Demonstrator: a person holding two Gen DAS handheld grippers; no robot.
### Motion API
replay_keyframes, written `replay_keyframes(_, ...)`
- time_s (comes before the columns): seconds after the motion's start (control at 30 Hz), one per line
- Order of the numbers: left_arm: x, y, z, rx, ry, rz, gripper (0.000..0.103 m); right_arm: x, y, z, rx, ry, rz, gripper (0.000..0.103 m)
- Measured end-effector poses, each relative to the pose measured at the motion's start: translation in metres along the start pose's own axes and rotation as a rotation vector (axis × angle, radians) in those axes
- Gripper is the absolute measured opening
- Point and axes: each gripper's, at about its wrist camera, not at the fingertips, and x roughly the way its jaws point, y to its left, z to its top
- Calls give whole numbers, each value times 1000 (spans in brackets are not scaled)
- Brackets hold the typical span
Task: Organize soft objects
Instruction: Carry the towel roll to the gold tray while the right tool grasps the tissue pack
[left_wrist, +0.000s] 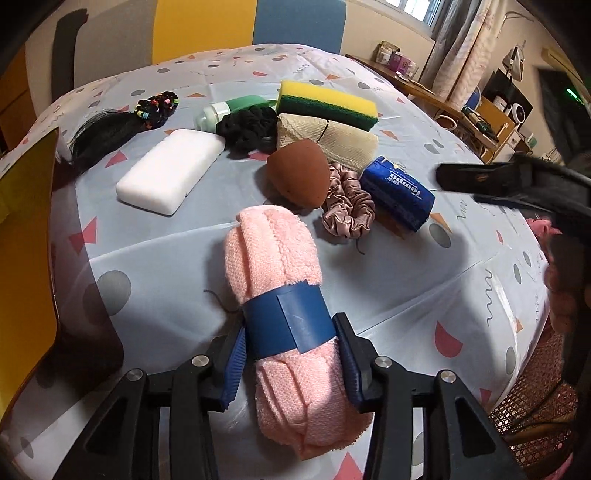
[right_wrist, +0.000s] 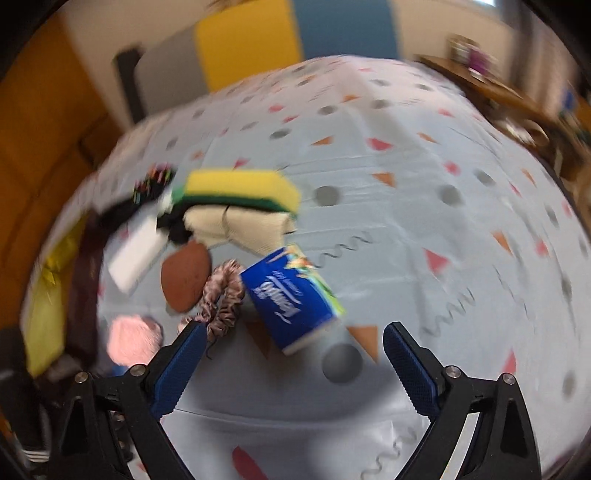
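A rolled pink towel (left_wrist: 273, 266) with a blue paper band lies on the patterned tablecloth (left_wrist: 424, 295). My left gripper (left_wrist: 291, 330) is shut on it at the band, one blue pad pressing each side. Behind it lie a brown egg-shaped sponge (left_wrist: 297, 177), a pink satin scrunchie (left_wrist: 347, 210) and a blue tissue pack (left_wrist: 397, 192). The right wrist view is blurred. There my right gripper (right_wrist: 295, 328) hangs open over the cloth, just in front of the tissue pack (right_wrist: 291, 299), with the scrunchie (right_wrist: 223, 299) by its left finger. Nothing is between its pads.
Further back lie a yellow-green sponge (left_wrist: 327, 99), a beige mesh cloth (left_wrist: 332, 136), a white foam block (left_wrist: 170, 170), a black scrunchie (left_wrist: 247, 129), a green bottle (left_wrist: 232, 109), coloured hair ties (left_wrist: 157, 107) and black hair (left_wrist: 99, 133). A yellow chair (left_wrist: 26, 240) stands left.
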Motion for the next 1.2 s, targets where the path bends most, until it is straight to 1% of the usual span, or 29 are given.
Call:
replay_keyframes(0.07, 0, 1, 0, -5, 0, -4, 46, 17, 12, 8, -85, 45, -44, 98)
replay_keyframes(0.17, 0, 1, -1, -9, -1, -7, 46, 38, 19, 15, -154, 99, -91, 93)
replay_keyframes(0.23, 0, 2, -1, -13, -6, -11, 46, 49, 17, 17, -169, 118, -108, 73)
replay_keyframes(0.27, -1, 2, -1, -13, -8, -11, 46, 53, 16, 18, -164, 123, -118, 61)
replay_keyframes(0.33, -1, 2, -2, -19, -12, -15, 46, 52, 9, 20, -131, 104, -114, 60)
replay_keyframes(0.43, -1, 4, -3, -26, -20, -22, 46, 51, 4, 14, -107, 89, -70, 60)
replay_keyframes(0.5, -2, 2, -3, -15, -24, -17, 44, 58, -2, 5, -92, 117, -56, 56)
replay_keyframes(0.53, -3, 1, -3, -9, -27, -9, 43, 56, -3, 2, -98, 80, -54, 54)
replay_keyframes(0.6, -5, 0, -3, -7, -29, -5, 41, 53, -7, -1, -76, 48, -53, 54)
replay_keyframes(0.67, -8, -1, -4, 5, -30, -1, 39, 52, -6, -5, -81, 30, -58, 53)
replay_keyframes(0.8, -30, -5, -6, 22, -56, -27, 38, 50, -7, -9, -98, 12, -63, 54)
replay_keyframes(0.9, -58, -3, -7, 15, -101, -66, 38, 49, -8, -9, -104, 2, -67, 54)
replay_keyframes(0.97, -80, 7, -4, -15, -135, -85, 38, 49, -5, -12, -112, -3, -75, 54)
replay_keyframes(1.03, -103, 26, 2, -75, -172, -107, 38, 48, -1, -12, -116, -4, -80, 54)
replay_keyframes(1.13, -127, 66, 11, -168, -212, -80, 38, 49, -1, -12, -118, -5, -86, 54)
replay_keyframes(1.2, -135, 95, 17, -230, -221, -45, 38, 49, 0, -12, -120, -3, -92, 54)
